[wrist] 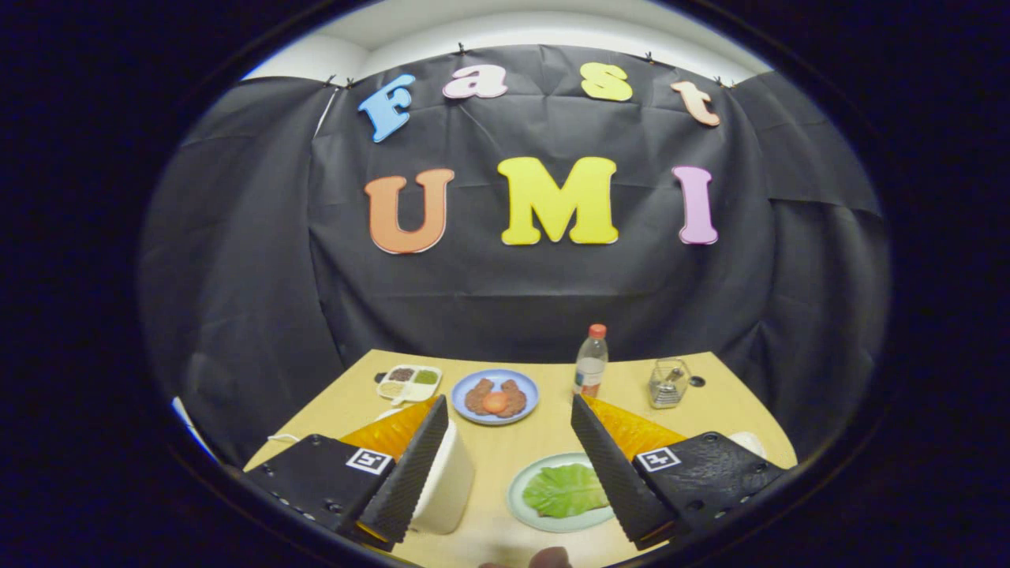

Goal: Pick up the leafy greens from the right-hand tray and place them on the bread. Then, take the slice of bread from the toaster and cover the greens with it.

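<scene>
A green leaf of lettuce (565, 490) lies on a pale round plate (521, 505) near the table's front, just inside my right finger (615, 473). Beyond the fingertips stands a blue plate (467, 388) with brown bread-like pieces and an orange round piece on top (495, 402). A white toaster (447, 481) stands close by, partly hidden behind my left finger (410, 473); I cannot tell whether it holds a slice. My gripper (508, 406) is open, held above the table with nothing between its fingers.
At the back of the yellow table (544, 442) stand a clear bottle with a red cap (590, 363), a small glass holder (667, 383) and a white divided dish of condiments (409, 382). A white thing (748, 442) peeks out behind the right finger.
</scene>
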Available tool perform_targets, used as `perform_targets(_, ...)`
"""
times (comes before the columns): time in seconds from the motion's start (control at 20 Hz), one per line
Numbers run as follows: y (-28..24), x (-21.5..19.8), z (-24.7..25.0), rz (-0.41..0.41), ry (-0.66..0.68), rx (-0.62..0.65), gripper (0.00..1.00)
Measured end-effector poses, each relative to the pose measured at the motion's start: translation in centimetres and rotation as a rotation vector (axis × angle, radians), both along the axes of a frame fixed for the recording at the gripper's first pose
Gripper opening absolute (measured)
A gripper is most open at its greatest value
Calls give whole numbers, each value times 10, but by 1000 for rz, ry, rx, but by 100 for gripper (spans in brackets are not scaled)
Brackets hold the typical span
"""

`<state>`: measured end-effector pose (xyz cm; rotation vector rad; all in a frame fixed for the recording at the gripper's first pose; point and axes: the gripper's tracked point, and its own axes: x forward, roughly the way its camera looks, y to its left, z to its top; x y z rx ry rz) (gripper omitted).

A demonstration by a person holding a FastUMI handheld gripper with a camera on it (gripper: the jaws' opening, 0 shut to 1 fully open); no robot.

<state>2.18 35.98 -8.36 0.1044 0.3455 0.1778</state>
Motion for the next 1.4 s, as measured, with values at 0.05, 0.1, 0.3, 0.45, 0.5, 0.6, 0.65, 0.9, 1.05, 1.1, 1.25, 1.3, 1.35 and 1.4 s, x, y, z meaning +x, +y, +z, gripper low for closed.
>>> perform_targets(0.05,17,1,-1,12,3,8,96)
perform_targets(0.1,34,2,-5,23,7,11,96)
perform_targets(0.3,82,3,-35,56,54,-9,96)
perform_targets(0.45,98,9,-69,62,108,-56,96)
perform_targets(0.5,99,13,-81,55,131,-69,97)
perform_targets(0.6,101,18,-102,40,170,-88,96)
perform_targets(0.65,100,21,-110,30,188,-99,92)
perform_targets(0.9,93,33,-128,-12,234,-106,53)
perform_targets(1.05,95,34,-129,-4,252,-102,22)
perform_targets(1.1,95,33,-126,1,256,-99,21)
perform_targets(1.25,98,29,-120,20,272,-82,10)
perform_targets(1.3,97,28,-115,27,272,-78,10)
perform_targets(1.35,96,26,-107,31,261,-75,10)
perform_targets(1.4,94,24,-97,36,248,-67,10)
